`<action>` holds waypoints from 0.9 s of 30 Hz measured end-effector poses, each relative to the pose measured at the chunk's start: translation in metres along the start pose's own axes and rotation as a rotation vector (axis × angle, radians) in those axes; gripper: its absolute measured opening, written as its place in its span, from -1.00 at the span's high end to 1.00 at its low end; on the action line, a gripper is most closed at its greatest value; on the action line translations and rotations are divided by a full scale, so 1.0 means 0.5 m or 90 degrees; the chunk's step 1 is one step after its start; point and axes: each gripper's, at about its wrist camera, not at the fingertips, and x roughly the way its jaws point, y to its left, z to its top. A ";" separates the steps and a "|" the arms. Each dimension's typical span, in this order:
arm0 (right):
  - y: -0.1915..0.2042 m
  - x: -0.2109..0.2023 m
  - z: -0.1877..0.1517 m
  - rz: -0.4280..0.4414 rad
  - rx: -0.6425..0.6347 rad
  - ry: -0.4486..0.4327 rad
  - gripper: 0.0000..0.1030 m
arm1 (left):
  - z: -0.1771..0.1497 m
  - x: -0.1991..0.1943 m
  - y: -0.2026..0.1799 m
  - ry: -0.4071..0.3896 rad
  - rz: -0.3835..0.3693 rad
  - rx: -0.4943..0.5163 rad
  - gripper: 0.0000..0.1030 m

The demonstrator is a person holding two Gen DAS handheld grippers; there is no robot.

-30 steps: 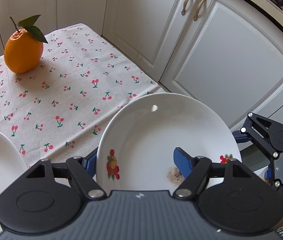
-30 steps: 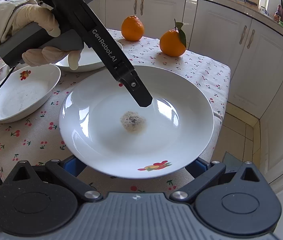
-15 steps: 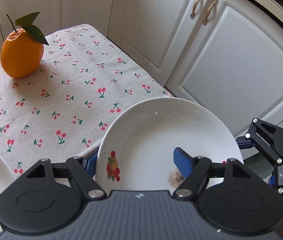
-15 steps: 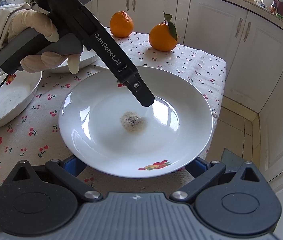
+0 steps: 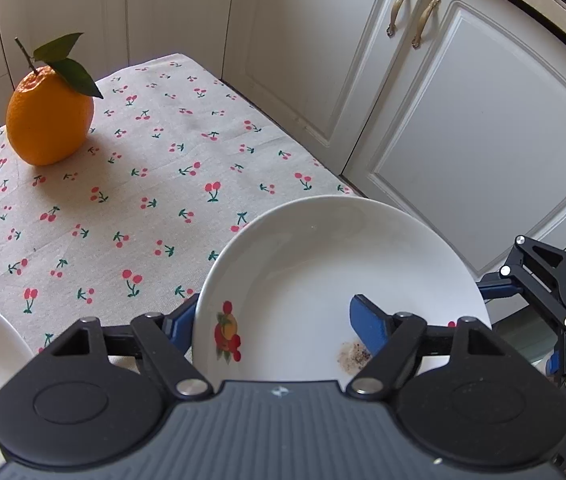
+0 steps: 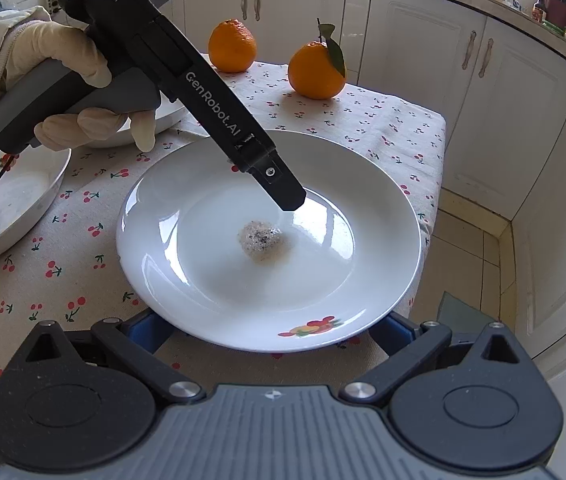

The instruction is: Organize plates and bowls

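Right tool spread wide, both blue pads tucked under the near rim of the plate. My read: that is a cradle from below, not a pinch. The plate sits at the near corner of the table with its near rim past the edge; I can't tell if it rests on the cloth or rides on my pads. Plate is round glazed white ceramic, shallow well, broad glossy rim, fruit decal on the near rim. Dead centre of the plate is a crusty speckled residue, so it's a dirty one, likely headed for a stack. Left tool straddles the plate's far-left rim: one pad over the well just beyond the residue, the other outside the rim and mostly hidden. Its jaws have just been opening with the rim between them. No pad visibly presses, so I judge it slack, steadying at most. Gloved hand on the grey matte handle, up-left of the plate. Left of the plate is a deeper white bowl with a dusty inside, and beyond that, behind the hand, another white dish. Cloth is coarse beige weave with a cherry print, good friction. Beyond the plate stand a plain orange and a leafed orange, both pebbly skinned and well apart from it. Farthest are white panelled cabinets.
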 end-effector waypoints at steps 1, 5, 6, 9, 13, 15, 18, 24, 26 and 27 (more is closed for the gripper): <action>0.001 -0.002 0.000 -0.002 0.001 0.000 -1.00 | -0.002 -0.004 -0.003 -0.003 0.007 0.005 -0.56; 0.007 -0.019 -0.004 -0.004 0.011 -0.002 -1.00 | -0.012 -0.032 -0.011 -0.020 0.021 0.014 -0.61; 0.010 -0.026 -0.005 -0.006 0.013 -0.003 -1.00 | -0.015 -0.042 -0.014 -0.026 0.025 0.016 -0.62; 0.025 -0.047 -0.011 -0.013 0.018 -0.007 -1.00 | -0.027 -0.077 -0.028 -0.046 0.038 0.030 -0.64; 0.059 -0.079 -0.014 -0.027 0.011 -0.019 -1.00 | -0.046 -0.133 -0.049 -0.077 0.055 0.041 -0.68; 0.080 -0.092 -0.013 -0.034 0.004 -0.028 -1.00 | -0.056 -0.163 -0.059 -0.094 0.061 0.042 -0.69; 0.106 -0.105 -0.006 -0.051 0.002 -0.035 -1.00 | -0.072 -0.213 -0.076 -0.120 0.069 0.041 -0.72; 0.146 -0.134 0.009 -0.053 0.029 -0.072 -1.00 | -0.118 -0.302 -0.107 -0.173 0.095 0.042 -0.76; 0.160 -0.140 0.010 -0.049 0.033 -0.080 -1.00 | -0.141 -0.325 -0.115 -0.192 0.112 0.044 -0.81; 0.167 -0.142 0.010 -0.049 0.033 -0.082 -1.00 | -0.155 -0.336 -0.118 -0.202 0.118 0.044 -0.83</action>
